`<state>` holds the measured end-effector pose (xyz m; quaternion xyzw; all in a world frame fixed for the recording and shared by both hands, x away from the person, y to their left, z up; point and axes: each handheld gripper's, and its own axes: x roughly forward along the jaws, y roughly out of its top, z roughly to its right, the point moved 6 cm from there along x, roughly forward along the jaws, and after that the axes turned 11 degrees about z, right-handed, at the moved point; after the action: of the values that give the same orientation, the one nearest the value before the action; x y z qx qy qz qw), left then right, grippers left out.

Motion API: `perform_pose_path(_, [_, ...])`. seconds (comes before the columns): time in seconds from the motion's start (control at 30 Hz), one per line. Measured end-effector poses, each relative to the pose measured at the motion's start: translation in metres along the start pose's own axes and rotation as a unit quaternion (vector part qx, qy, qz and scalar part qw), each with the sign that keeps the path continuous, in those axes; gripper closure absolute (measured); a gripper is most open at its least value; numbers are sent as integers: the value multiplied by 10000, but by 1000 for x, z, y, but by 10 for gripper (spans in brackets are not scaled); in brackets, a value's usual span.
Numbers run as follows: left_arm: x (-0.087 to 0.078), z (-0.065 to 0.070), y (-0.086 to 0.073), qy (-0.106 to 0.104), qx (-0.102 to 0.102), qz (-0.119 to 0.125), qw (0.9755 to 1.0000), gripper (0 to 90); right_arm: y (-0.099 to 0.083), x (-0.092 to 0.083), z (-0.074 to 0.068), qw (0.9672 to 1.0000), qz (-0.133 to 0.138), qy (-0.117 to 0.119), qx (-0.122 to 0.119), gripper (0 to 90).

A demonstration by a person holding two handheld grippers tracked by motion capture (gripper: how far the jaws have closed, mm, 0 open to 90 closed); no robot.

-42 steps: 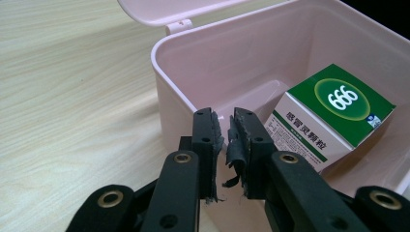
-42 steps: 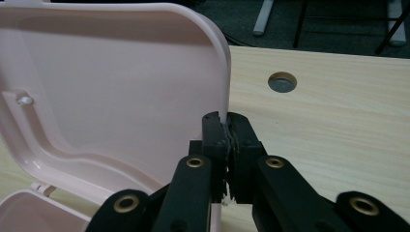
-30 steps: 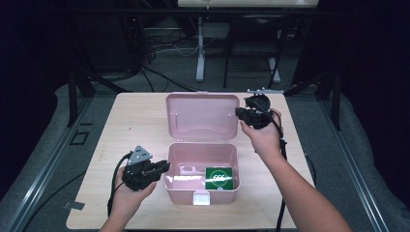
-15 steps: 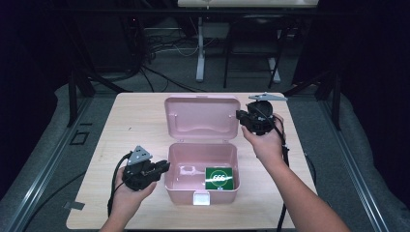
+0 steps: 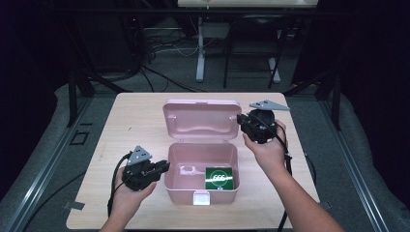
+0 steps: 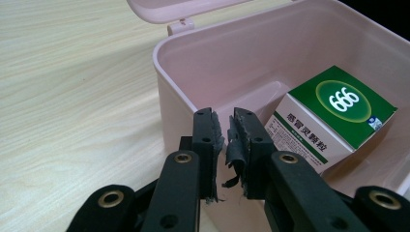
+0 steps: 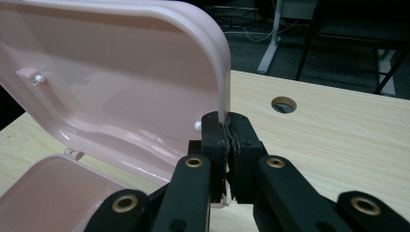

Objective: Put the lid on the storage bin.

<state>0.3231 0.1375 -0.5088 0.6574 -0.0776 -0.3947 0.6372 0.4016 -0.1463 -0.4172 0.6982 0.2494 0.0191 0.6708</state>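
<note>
The right gripper [image 7: 227, 126] pinches the edge of the pink lid [image 7: 121, 82], which stands open and tilted back behind the box [image 5: 200, 166]. The left gripper [image 6: 226, 126] has its jaws pressed together, holding nothing, just beside the box's left wall. Inside the box lies a green pack [image 6: 333, 113]. The box sits on the table [image 5: 140, 121].

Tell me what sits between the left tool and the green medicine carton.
The pink box's left wall: in the left gripper view, the left tool is outside it and the green carton lies inside.
</note>
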Motion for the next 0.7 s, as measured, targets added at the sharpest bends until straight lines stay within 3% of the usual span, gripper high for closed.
perform_pose_path(0.17, [0, 0, 0, -2, -18, 13, 10000, 806, -2, -4, -2, 10000, 79, 23, -20, 866])
perform_pose_path(0.2, [0, 0, 1, 6, -38, 37, 10000, 812, -2, -4, -2, 9998, 198, 20, -9, 866])
perform_pose_path(0.3, [0, 0, 1, -2, -75, 61, 10000, 817, -4, -10, -4, 9999, 108, 70, -38, 863])
perform_pose_path(0.47, [-1, 0, 1, 4, -76, 60, 10000, 818, -9, -13, -5, 9993, 360, 77, -54, 860])
perform_pose_path(0.7, [-1, -1, 0, -8, -102, 62, 9999, 816, -13, -21, -8, 9994, 288, 113, -146, 859])
